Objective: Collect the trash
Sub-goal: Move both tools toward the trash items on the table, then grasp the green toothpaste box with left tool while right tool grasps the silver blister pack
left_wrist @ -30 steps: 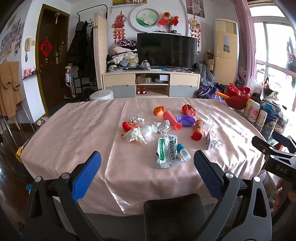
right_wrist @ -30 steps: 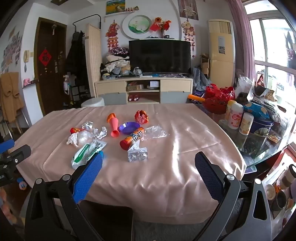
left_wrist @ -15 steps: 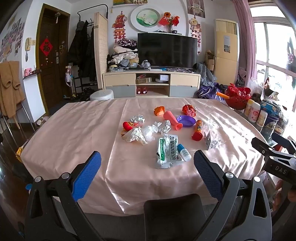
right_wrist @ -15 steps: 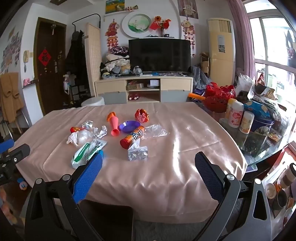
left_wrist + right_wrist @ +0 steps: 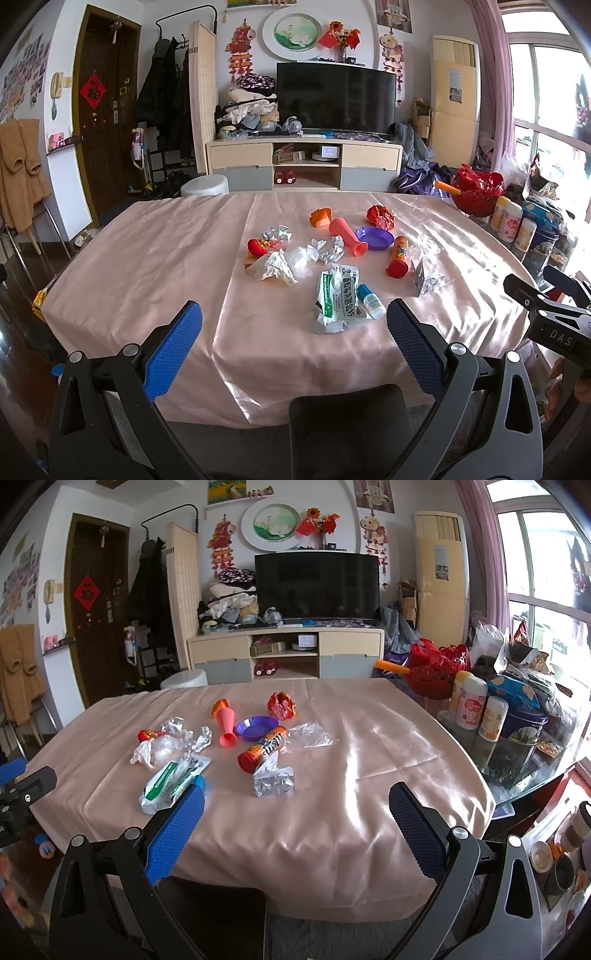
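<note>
Pink cloth covers my table (image 5: 147, 266); crumpled foil, wrappers and a red tube make a trash pile (image 5: 332, 258) at twelve o'clock. Left gripper (image 5: 293, 328) and right gripper (image 5: 295, 808) gape wide, empty.

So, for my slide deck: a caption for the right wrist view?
Open right gripper poised before a pink-clothed table strewn with wrappers, foil and an orange tube.

The left gripper (image 5: 293, 332) hangs before the near edge of the surface (image 5: 147, 258), its jaws spread wide and holding nothing. Beyond them on the pink cloth lie a green-and-white packet (image 5: 338, 295), a small blue-capped bottle (image 5: 370, 301), crumpled foil (image 5: 327, 251), an orange tube (image 5: 398, 256), a purple dish (image 5: 375, 238) and a pink cone (image 5: 347, 236).
</note>
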A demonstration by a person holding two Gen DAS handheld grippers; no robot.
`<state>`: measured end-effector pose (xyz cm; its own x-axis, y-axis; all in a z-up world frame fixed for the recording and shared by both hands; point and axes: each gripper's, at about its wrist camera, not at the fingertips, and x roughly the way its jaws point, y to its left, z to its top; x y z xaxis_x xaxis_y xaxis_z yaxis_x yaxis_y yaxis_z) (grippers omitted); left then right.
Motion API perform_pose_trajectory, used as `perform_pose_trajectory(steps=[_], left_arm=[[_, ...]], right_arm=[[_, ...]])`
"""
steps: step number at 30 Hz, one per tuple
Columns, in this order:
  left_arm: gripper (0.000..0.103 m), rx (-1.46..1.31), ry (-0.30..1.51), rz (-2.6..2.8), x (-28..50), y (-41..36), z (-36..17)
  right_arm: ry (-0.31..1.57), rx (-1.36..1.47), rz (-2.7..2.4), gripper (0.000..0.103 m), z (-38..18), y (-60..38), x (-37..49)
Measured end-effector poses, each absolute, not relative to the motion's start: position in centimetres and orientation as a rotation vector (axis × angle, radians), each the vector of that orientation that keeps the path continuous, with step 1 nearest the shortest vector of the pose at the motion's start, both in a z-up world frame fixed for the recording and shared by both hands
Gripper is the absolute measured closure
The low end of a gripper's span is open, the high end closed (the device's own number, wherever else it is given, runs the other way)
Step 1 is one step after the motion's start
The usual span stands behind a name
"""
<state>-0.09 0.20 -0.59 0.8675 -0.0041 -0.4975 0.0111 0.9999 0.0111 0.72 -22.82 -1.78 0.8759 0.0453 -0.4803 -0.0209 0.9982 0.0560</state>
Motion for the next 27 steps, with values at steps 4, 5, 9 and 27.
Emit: perform_pose_trajectory(steps=[4, 5, 9, 27], left_arm=[[0.008, 0.016, 0.539, -0.008, 0.2, 0.3, -0.9], [0.008, 0.018, 0.547, -0.008, 0.3, 0.3, -1.1], [0.008, 0.033, 0.576, -0.013, 0.8, 0.1, -1.6], [0.008, 0.047, 0.752, -0.055, 6.3, -0.5, -3.8]], right_arm=[[0.512, 0.047, 0.035, 0.003, -1.9, -22.6, 0.8], [0.517, 0.047, 0.036, 0.003, -1.9, -22.6, 0.8], [0.538, 0.064, 0.05, 0.003, -2.1, -22.6, 1.2], [0.695, 0.132, 0.059, 0.003, -4.4, -23.4, 7.5]])
